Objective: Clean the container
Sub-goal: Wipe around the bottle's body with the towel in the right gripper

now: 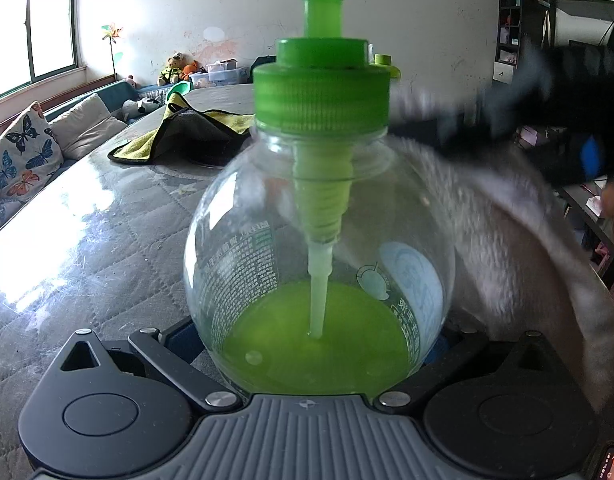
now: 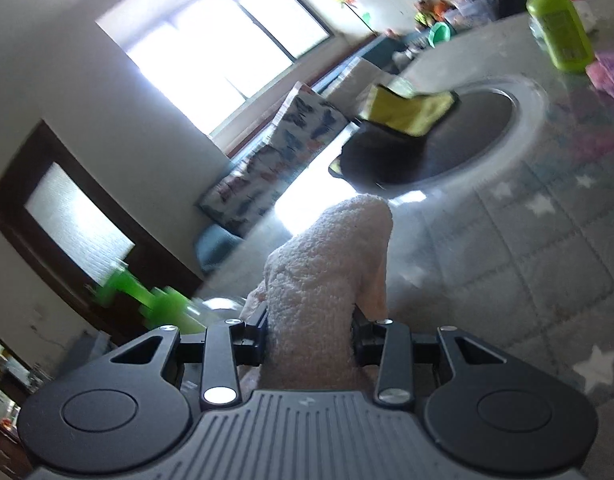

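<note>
Far left on the counter (image 1: 87, 240), a quilted top w/ a glossy cover, lies a yellow-grey cloth (image 1: 179, 136), spare and well apart from the work. Centre: the container (image 1: 319, 248), a round clear pump bottle w/ green cap (image 1: 321, 96) and a pool of green liquid in the bottom, sits upright between the fingers of the left gripper (image 1: 307, 360). Fingers look closed on its lower belly, one per side, though the contact itself is hidden behind the bottle. Right of it, a pale fluffy towel (image 1: 507, 216) lies against the bottle's right shoulder, blurred; the right gripper (image 2: 309, 336) has its fingers pinched narrow on a wad of that towel, which sticks up between them in the right wrist view. Handling, as a judgement: thin clear plastic, light since mostly empty, prob. flexes if squeezed hard; smooth round wall = slippery, esp. if soapy, so it may spin or pop out under side pressure. Best hold is low on the belly as now, or the ribbed cap/neck, which is stiffer. Avoid pressing the pump head, which could squirt. Towel is soft, conforms well, so wipe w/ light strokes towards the held side.
</note>
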`<state>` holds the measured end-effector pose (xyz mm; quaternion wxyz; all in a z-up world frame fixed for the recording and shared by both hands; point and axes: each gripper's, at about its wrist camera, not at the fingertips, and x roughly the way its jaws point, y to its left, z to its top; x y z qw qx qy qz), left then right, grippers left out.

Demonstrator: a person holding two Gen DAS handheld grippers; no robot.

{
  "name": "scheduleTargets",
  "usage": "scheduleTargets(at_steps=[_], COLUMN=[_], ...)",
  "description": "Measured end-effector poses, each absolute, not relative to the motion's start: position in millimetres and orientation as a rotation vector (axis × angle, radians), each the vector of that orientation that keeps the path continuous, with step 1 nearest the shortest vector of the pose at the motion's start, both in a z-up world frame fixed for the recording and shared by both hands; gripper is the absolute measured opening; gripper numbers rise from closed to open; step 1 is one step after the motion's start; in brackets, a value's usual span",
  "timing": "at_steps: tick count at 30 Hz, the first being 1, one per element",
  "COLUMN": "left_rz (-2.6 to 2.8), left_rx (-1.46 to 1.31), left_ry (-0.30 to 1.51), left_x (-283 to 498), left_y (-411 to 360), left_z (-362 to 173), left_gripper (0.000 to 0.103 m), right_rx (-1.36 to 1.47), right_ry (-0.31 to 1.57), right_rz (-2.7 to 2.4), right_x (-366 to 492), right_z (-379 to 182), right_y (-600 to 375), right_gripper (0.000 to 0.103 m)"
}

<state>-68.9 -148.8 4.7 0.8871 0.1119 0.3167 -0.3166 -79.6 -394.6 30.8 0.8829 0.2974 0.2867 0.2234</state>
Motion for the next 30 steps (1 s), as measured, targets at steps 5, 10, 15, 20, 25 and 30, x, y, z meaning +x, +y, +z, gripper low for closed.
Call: scheduleTargets(at_steps=[5,10,15,20,25,30], left_rz=[-0.658,-0.659,-0.659,-0.659,-0.66,-0.659], left_rx=[0.233,0.232,0.232,0.232,0.231,0.231], left_ry=[0.659,0.659,0.659,0.659,0.659,0.659], left_x=[-68,-69,-69,-69,-69,-69], left_y=[-149,-148,-148,-148,-148,-148], left_z=[4,4,4,5,5,5], left_gripper=[0.103,0.103,0.103,0.103,0.103,0.103], right_rx=[0.614,0.596,0.586,0.576,0.545,0.555], right_ry=[0.547,0.566,0.607,0.654,0.677,0.675], right_rz=[0.518,0.493,0.447,0.408,0.39,0.391], right_x=[-68,-52,-52,-55,-66,-77], right_z=[50,42,27,12,3,5], right_y=[-382,-373,-377,-383,-385,-388], right_gripper=[0.037,0.037,0.037,0.037,0.037,0.037])
